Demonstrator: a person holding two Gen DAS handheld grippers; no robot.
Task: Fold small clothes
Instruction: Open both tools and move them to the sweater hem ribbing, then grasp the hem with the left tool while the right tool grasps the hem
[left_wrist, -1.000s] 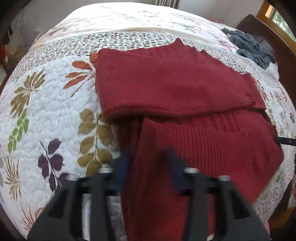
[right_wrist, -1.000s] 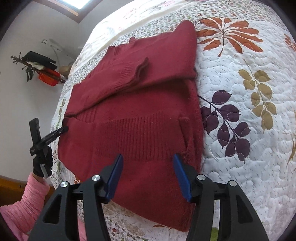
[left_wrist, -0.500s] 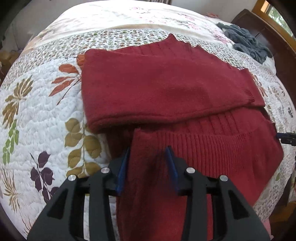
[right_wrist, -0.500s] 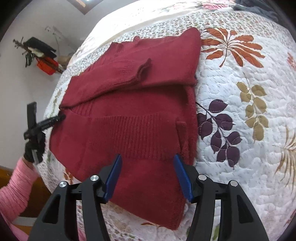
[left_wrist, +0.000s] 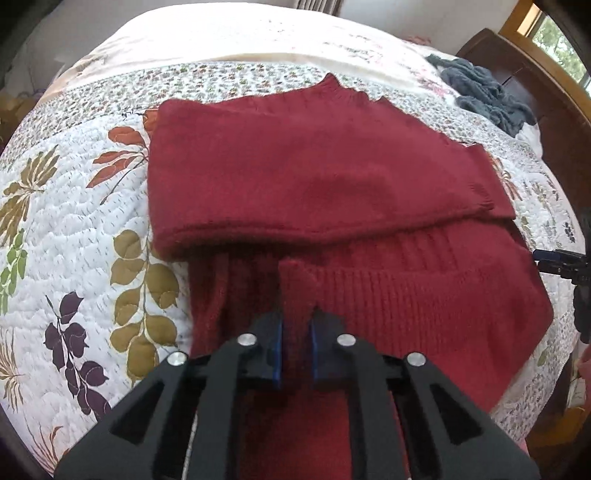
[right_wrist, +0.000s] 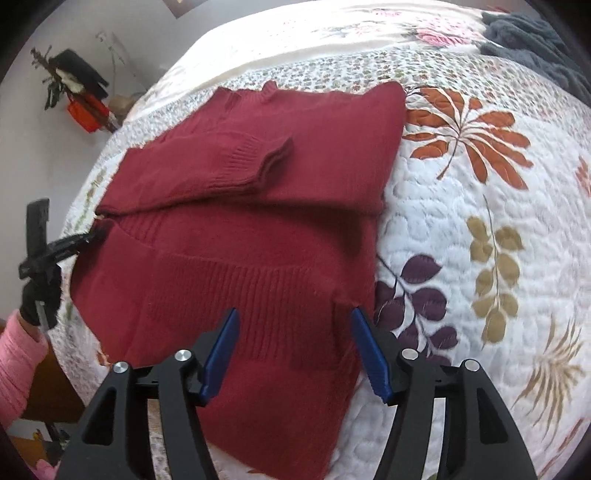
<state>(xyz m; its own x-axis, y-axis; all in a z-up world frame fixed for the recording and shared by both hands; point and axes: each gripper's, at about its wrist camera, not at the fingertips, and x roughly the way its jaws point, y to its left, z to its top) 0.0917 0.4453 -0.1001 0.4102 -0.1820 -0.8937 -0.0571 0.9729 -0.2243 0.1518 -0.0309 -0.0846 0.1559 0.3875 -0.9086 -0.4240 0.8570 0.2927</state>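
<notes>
Red knit sweater half-folded on a leaf-print quilt

The sweater (left_wrist: 314, 192) fills the centre of both views, sleeves folded across the chest, ribbed hem nearest. The left gripper (left_wrist: 295, 347) is clenched on a hem fold; the right gripper (right_wrist: 295, 350) hangs spread above the hem. A grey garment (left_wrist: 484, 92) lies upper right on the quilt (left_wrist: 74, 221). No writing is legible.

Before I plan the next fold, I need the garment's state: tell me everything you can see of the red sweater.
The red sweater is a dark red knit with ribbed bands, lying flat on the leaf-print quilt. Its upper part is folded over, and a sleeve with a ribbed cuff lies across it. The left gripper is shut on a raised fold at the near edge. The right gripper is open over the ribbed band near the opposite edge; whether it touches the knit cannot be told.
</notes>
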